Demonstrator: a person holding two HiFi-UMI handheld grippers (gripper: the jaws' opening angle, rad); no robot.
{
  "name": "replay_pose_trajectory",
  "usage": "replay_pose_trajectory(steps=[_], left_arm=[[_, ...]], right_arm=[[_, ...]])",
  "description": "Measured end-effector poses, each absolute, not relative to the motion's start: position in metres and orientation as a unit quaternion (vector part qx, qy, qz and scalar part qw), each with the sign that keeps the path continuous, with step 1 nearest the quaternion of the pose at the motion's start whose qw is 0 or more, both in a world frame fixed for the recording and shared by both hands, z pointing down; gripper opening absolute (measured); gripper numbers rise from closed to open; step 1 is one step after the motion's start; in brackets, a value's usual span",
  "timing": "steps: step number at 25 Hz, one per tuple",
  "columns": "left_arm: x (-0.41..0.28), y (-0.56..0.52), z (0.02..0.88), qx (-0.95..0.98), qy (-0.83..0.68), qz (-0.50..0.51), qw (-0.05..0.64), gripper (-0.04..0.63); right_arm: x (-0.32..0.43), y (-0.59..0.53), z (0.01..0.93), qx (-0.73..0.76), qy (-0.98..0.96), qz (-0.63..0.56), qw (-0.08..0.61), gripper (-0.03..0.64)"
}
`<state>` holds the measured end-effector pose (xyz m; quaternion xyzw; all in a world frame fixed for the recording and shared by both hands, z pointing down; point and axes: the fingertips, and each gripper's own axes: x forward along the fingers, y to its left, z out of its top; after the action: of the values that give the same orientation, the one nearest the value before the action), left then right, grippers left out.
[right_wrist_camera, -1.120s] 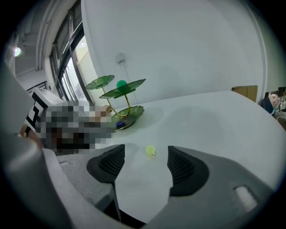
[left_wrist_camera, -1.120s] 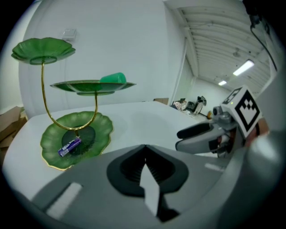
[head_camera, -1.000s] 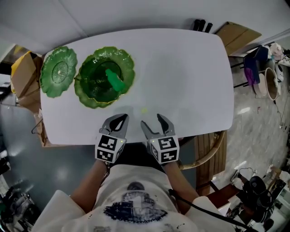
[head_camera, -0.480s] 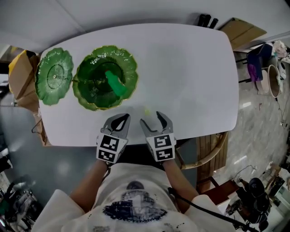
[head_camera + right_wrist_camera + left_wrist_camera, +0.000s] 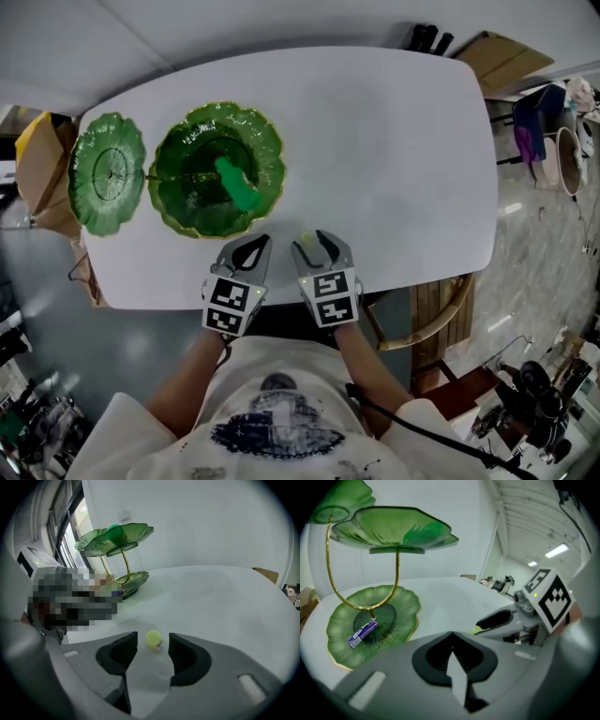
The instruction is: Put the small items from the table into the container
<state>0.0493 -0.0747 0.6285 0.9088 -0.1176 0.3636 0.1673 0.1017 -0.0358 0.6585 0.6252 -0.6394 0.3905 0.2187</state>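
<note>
Ahead and to the left of the left gripper [image 5: 255, 244] stands the green two-tier leaf dish [image 5: 265, 141]. That gripper is clenched on nothing. The right gripper [image 5: 317, 246] is closing around a small yellow-green ball [image 5: 153, 639] lying on the white table [image 5: 394, 169] between its jaws, with the pads not yet touching it.

- A white table [image 5: 394, 169] spreads ahead of the left gripper [image 5: 247, 251].
- A wooden chair [image 5: 441, 309] is tucked under the table's edge, off to its right.
- Pale tiled floor [image 5: 534, 253] lies farther right, and grey floor [image 5: 47, 309] lies to its left.
- Windows [image 5: 56, 527] stand on its left side.
- A white wall [image 5: 211, 527] rises ahead.
- A ceiling strip light [image 5: 559, 551] glows high to its right.
</note>
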Motion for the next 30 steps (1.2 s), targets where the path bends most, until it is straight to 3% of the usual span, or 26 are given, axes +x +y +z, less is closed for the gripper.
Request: replay_pose_trajectory(steps=[11,14,30], left_arm=[[0.047,-0.083,0.634,0.905,-0.120,0.369,0.173,-0.011],[0.047,-0.083,0.633,0.905,-0.120,0.369,0.176,-0.011],[0.035,-0.068,0.614,0.911,-0.139,0.350,0.169,-0.011]], right_arm=[[0.101,-0.041,0.668,0.619,-0.635,0.399,0.232,0.170],[0.100,-0.040,0.668,0.616,-0.636,0.400,0.238,0.124],[0.097,-0.024,0.639,0.620,-0.650,0.370,0.237,0.115]])
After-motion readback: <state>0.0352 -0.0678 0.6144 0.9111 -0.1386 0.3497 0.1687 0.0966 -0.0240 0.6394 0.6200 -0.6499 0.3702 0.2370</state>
